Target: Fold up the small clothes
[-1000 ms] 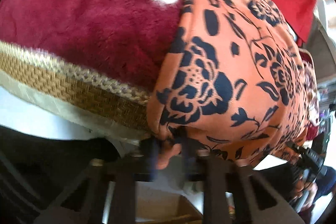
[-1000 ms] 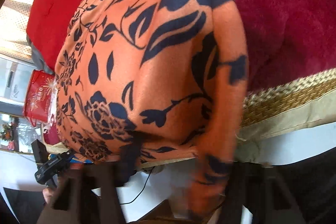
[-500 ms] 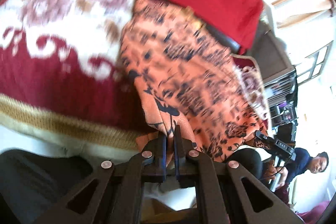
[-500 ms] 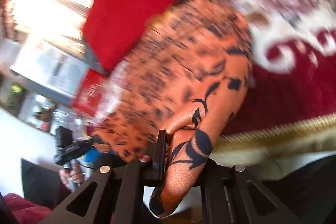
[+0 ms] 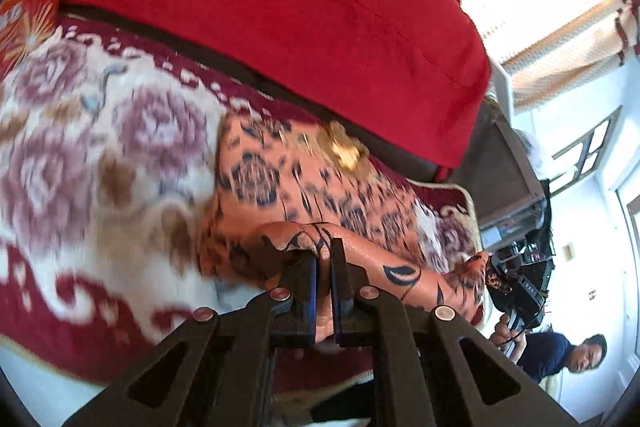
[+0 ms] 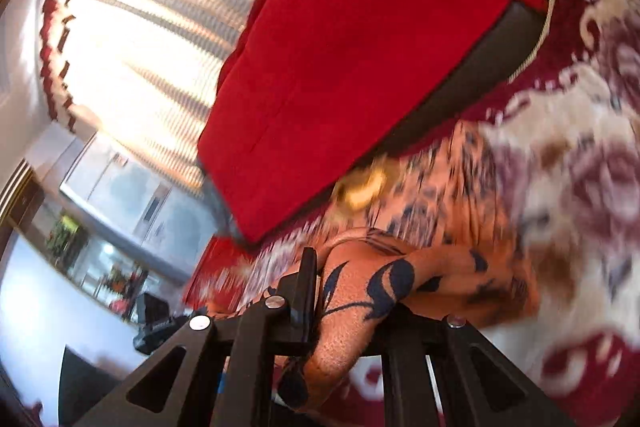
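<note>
An orange garment (image 5: 304, 179) with dark blue flowers lies on a floral blanket (image 5: 100, 167), a gold ornament (image 5: 344, 151) at its far edge. My left gripper (image 5: 324, 255) is shut on a bunched near corner, lifted off the blanket. The cloth stretches right to the other gripper (image 5: 516, 291). In the right wrist view the garment (image 6: 460, 179) is blurred. My right gripper (image 6: 344, 267) is shut on a thick fold that drapes over and hides its right finger.
A big red cushion (image 5: 280, 7) leans behind the garment on a dark sofa back (image 6: 480, 67). The cream and maroon blanket (image 6: 580, 187) spreads around. A person in a dark blue top (image 5: 560, 355) sits low at the right. A bright curtained window (image 6: 140, 27) is beyond.
Both grippers have risen and tipped up with the garment's near edge, so cushion and room now show. The right jaws closed on the fold; the left stayed shut on its corner.
</note>
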A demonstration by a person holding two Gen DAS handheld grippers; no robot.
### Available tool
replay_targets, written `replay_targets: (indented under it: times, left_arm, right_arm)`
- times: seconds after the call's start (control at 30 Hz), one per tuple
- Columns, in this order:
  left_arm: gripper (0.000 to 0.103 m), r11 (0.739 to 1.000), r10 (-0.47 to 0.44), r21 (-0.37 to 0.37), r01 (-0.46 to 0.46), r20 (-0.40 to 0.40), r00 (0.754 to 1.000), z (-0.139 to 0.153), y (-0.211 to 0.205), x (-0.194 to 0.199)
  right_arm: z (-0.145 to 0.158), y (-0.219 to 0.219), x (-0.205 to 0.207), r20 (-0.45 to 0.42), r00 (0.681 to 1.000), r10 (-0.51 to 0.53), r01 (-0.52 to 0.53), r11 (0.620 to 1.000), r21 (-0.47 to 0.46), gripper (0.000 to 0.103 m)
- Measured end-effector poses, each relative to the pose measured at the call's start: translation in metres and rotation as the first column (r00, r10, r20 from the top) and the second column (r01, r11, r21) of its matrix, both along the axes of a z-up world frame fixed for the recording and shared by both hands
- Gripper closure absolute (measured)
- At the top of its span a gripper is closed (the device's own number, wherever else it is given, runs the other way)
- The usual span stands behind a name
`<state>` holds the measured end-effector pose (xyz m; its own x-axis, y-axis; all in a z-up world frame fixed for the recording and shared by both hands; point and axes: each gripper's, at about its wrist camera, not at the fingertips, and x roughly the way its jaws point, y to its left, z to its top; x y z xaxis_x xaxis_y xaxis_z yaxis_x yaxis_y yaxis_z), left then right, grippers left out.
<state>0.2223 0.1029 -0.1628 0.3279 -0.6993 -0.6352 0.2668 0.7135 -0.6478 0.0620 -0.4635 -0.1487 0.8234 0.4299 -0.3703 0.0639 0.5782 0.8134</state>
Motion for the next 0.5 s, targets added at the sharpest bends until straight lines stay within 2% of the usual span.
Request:
replay_targets:
  times: [0.1, 0.2, 0.37, 0.5]
  left_arm:
    - [0.097, 0.999, 0.017, 0.032, -0.016, -0.011, 1.000, -0.003, -0.014, 0.048]
    - [0.097, 0.997, 0.026, 0.076, -0.023, -0.033, 0.999, -0.021, -0.037, 0.096]
    - [0.097, 0.987, 0.084, 0.147, -0.063, -0.138, 0.987, -0.082, -0.059, 0.158]
    - [0.097, 0.989, 0.128, 0.108, -0.104, -0.245, 0.961, -0.126, -0.055, 0.180]
  right_arm:
    - [-0.008, -0.028, 0.043, -0.015, 0.998, -0.054, 0.055, 0.998, 0.020, 0.091]
    - [-0.036, -0.049, 0.091, -0.059, 0.993, -0.107, 0.110, 0.993, 0.051, 0.091]
    - [-0.096, -0.066, 0.146, -0.151, 0.978, -0.147, 0.169, 0.975, 0.147, 0.089]
    - [-0.146, -0.079, 0.166, -0.247, 0.960, -0.132, 0.207, 0.930, 0.305, 0.088]
